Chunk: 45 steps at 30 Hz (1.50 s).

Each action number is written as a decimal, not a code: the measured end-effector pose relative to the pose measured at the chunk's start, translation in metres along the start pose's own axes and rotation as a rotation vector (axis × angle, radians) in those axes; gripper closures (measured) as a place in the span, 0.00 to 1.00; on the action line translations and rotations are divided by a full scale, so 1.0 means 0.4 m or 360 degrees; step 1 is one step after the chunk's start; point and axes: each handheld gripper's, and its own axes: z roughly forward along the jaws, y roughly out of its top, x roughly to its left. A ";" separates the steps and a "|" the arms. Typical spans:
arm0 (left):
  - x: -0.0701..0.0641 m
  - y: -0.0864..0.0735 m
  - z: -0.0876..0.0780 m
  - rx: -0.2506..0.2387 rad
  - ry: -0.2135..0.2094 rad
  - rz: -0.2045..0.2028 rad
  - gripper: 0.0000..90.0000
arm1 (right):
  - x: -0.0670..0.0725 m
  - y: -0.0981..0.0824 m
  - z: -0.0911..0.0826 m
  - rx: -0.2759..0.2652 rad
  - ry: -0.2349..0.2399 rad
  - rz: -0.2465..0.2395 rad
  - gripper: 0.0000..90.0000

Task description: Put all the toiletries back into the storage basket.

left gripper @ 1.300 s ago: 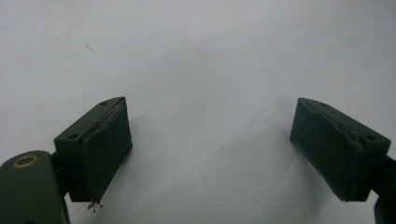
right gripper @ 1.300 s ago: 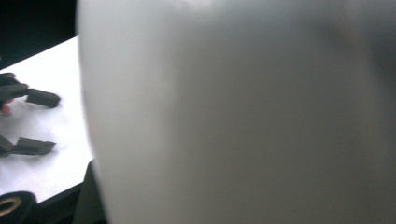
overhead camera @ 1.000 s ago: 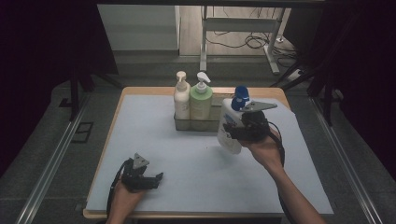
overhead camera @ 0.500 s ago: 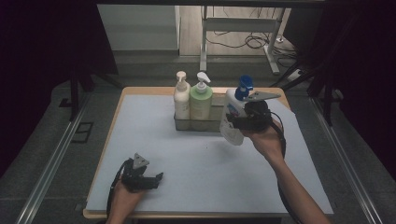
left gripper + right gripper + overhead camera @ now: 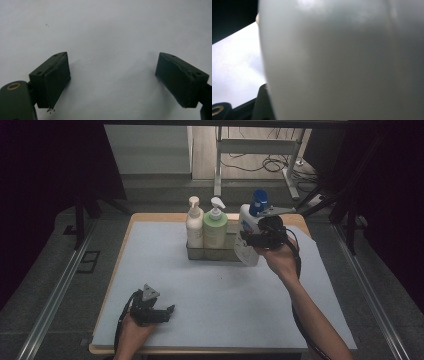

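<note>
Since the earlier frames, the right gripper point(image 5: 248, 241) has carried the white pump bottle point(image 5: 246, 232) with the blue pump head point(image 5: 259, 200) away from the person and toward the wire caddy point(image 5: 220, 251); the left gripper point(image 5: 167, 311) has stayed in place. The right gripper is clamped on the bottle body, which hangs above the table point(image 5: 280, 320) at the caddy's right end, tilted; whether it touches the caddy cannot be told. In the right gripper view the bottle wall point(image 5: 342, 62) sits close against the camera. The caddy holds a cream pump bottle point(image 5: 194, 225) and a green pump bottle point(image 5: 215, 227), upright, side by side. The left gripper rests near the table's front edge, jaws spread wide with nothing between them, over the pale table mat point(image 5: 107, 32).
</note>
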 end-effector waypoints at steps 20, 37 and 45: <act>0.000 0.000 0.000 0.0000 -0.0001 -0.0001 0.13 | -0.045 0.056 0.081 -0.0016 -0.0083 0.0059 0.45; 0.000 0.000 0.000 0.0003 -0.0002 -0.0002 0.13 | -0.068 0.075 0.150 -0.0049 -0.0153 0.0105 0.45; 0.000 0.000 0.000 0.0004 -0.0003 -0.0001 0.13 | -0.073 0.065 0.188 -0.0040 -0.0178 0.0102 0.45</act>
